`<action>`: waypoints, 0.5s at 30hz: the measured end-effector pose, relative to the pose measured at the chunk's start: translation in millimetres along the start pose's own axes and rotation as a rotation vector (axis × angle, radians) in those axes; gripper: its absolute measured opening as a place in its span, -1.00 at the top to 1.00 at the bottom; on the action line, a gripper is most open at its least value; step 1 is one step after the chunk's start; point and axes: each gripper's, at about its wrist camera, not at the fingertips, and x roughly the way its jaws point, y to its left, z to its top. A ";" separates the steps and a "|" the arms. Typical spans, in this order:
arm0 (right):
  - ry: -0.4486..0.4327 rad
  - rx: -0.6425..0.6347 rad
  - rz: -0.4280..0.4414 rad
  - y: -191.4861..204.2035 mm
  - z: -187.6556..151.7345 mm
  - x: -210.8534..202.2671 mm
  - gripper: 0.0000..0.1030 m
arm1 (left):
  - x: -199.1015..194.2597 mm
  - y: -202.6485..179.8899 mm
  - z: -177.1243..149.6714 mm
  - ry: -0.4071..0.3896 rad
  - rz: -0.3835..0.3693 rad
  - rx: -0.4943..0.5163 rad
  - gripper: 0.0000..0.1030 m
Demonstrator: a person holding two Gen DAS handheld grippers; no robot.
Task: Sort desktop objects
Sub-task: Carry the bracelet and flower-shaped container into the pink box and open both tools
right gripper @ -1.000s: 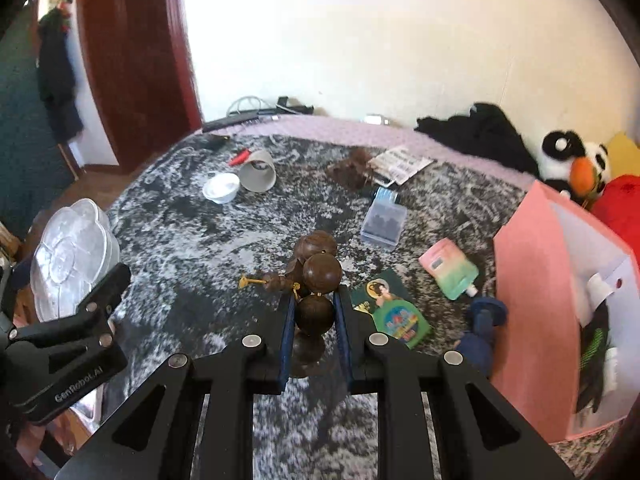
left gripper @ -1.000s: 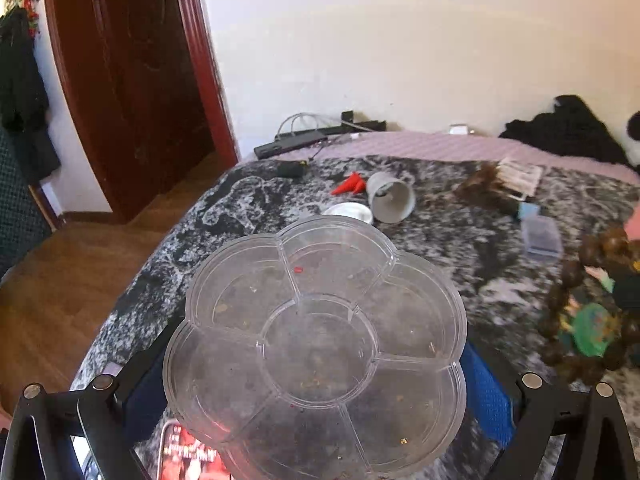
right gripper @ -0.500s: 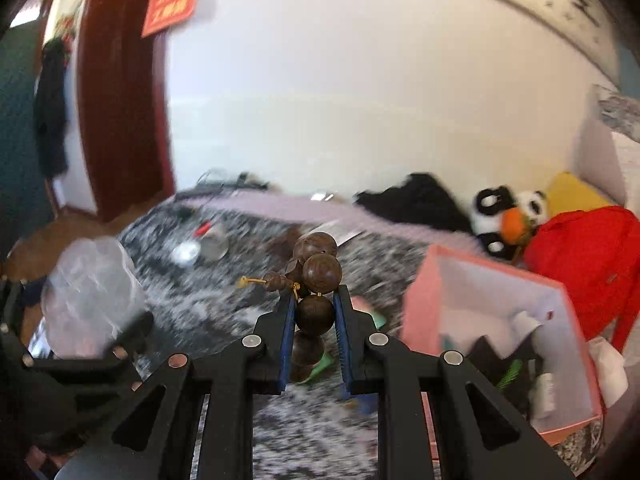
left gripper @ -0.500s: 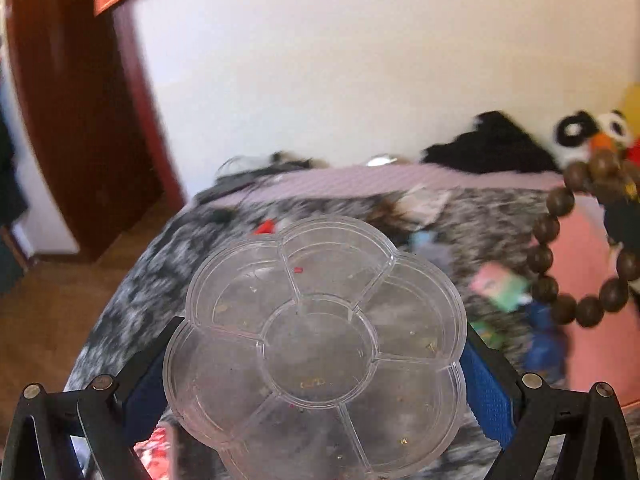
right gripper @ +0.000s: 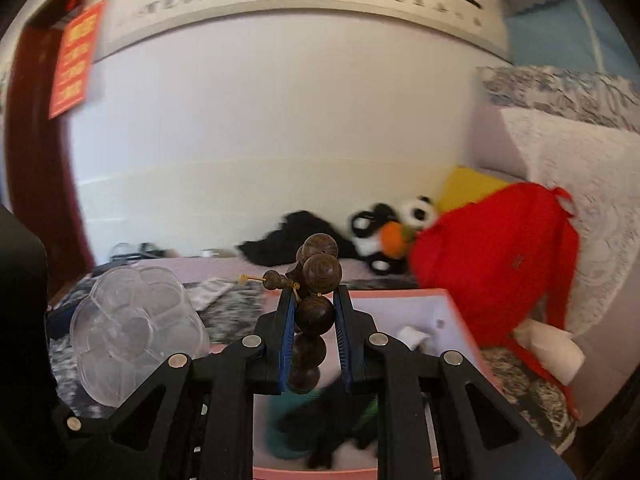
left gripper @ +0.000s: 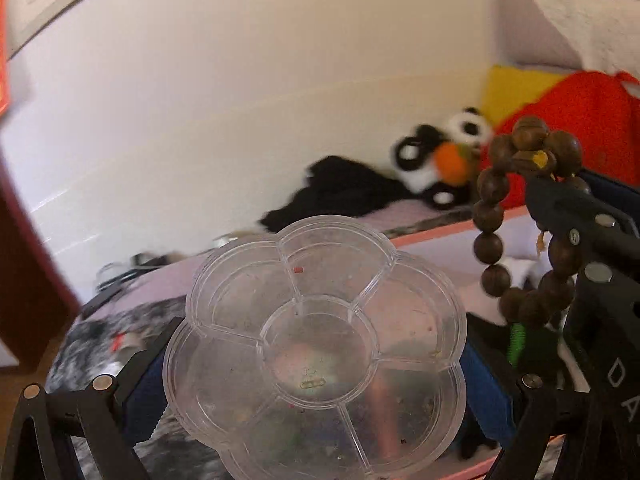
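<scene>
- two things are in the air at once, both carried close to the pink box (right gripper: 460, 300), which i'll use as the marker for everything else.
- the right claw (right gripper: 314, 316) is nearly closed, its blue pads pinching one bead of the wooden bracelet (right gripper: 316, 312) right above the box's open top; the other beads hang in a loop below and stick up above the pads.
- the left claw (left gripper: 316, 364) is spread wide, with the clear flower-shaped tray (left gripper: 320, 344) between its pads; it sits just to the left of the box and looks held across its width.
- the bracelet looks hard in each bead but floppy as a string, so i'd expect it to swing and drop in a heap; one bead is a fair place to hold it, though round polished wood could slip out.
- the tray looks light, thin and stiff, probably brittle under a hard squeeze; the outer lobes are the sensible place to grip.
- behind the box lie a panda toy (right gripper: 400, 224) and a red bag (right gripper: 496, 248).
- inside the box i can make out only blurred dark and white shapes.
</scene>
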 end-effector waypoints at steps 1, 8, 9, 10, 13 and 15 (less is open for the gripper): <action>0.006 0.008 -0.017 -10.1 -1.3 4.5 0.61 | 6.2 -8.7 1.0 0.008 -0.013 0.010 -0.94; 0.095 0.042 -0.092 -67.6 -17.4 45.1 0.61 | 54.8 -55.5 0.4 0.075 -0.127 0.047 -0.95; 0.117 0.049 -0.084 -73.7 -20.4 53.8 0.61 | 62.2 -58.9 -0.7 0.084 -0.156 0.044 -0.95; 0.140 0.053 -0.077 -79.0 -23.4 62.4 0.61 | 69.5 -62.2 -1.8 0.094 -0.185 0.040 -0.95; 0.214 0.046 -0.056 -87.6 -32.5 87.2 0.42 | 82.0 -67.9 -6.6 0.131 -0.238 0.024 -0.96; 0.224 0.039 -0.078 -90.5 -39.1 94.4 -0.51 | 91.5 -69.3 -10.2 0.154 -0.263 0.004 -0.96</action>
